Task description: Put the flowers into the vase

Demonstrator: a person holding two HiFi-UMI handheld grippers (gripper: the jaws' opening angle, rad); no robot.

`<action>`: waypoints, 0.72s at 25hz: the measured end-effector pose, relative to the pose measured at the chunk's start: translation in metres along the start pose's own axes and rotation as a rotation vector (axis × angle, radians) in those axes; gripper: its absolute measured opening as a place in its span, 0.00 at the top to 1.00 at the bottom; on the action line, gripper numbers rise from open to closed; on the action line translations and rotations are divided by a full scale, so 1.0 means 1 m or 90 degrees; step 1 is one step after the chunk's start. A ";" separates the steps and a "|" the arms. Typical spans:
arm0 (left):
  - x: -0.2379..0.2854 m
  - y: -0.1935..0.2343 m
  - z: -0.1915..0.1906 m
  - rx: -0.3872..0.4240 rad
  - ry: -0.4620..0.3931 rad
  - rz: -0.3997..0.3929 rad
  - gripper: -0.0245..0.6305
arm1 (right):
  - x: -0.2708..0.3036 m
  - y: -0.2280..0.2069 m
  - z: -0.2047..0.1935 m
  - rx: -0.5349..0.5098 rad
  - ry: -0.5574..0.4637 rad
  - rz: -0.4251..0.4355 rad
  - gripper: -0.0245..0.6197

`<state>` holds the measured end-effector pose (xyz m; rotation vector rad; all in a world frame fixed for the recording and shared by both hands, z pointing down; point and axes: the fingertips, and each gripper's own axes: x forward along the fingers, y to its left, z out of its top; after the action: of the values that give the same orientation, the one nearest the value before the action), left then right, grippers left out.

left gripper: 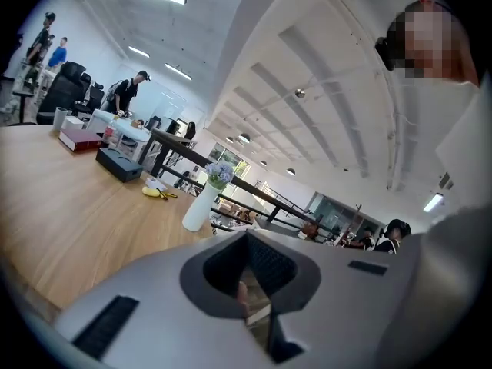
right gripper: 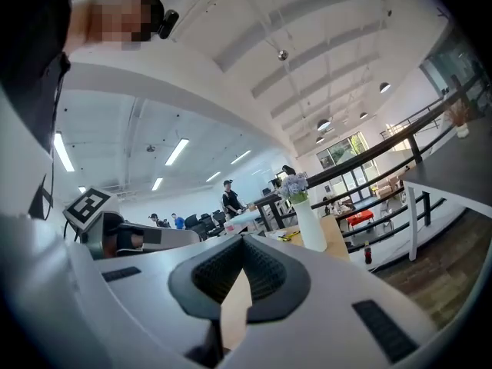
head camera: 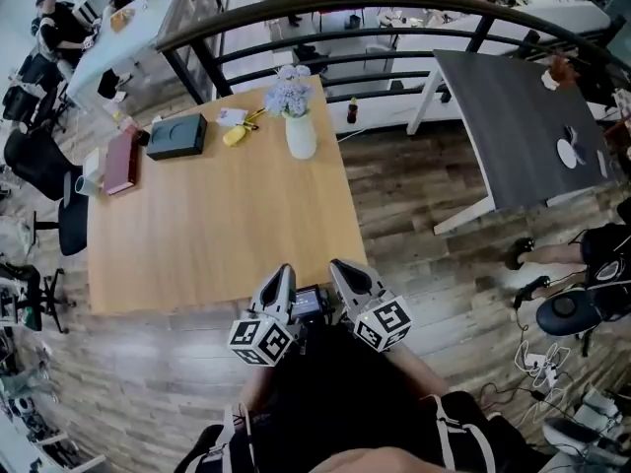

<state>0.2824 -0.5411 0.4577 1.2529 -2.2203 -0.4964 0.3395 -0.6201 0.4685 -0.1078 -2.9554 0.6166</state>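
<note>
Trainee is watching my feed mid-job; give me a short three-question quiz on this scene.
1. True or false: the flowers already stand in the vase.
2. What lies between the black box and the vase? A) a yellow item B) a laptop C) a kettle
3. Fill in: the left hand-held gripper and the right hand-held gripper are both ____ and hold nothing.
Key: 1 true; 2 A; 3 shut.
</note>
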 end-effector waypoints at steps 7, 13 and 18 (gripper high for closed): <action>-0.035 -0.026 -0.016 0.010 -0.017 0.039 0.89 | -0.038 0.010 -0.004 0.019 0.011 0.040 0.94; -0.060 -0.028 -0.023 0.031 -0.013 0.033 0.89 | -0.044 0.015 -0.004 -0.067 0.030 0.046 0.94; -0.097 -0.024 -0.012 0.051 -0.042 0.007 0.89 | -0.048 0.036 -0.006 -0.052 0.029 0.033 0.94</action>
<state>0.3470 -0.4699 0.4280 1.2809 -2.3222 -0.4548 0.3890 -0.5889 0.4544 -0.2048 -2.9431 0.4919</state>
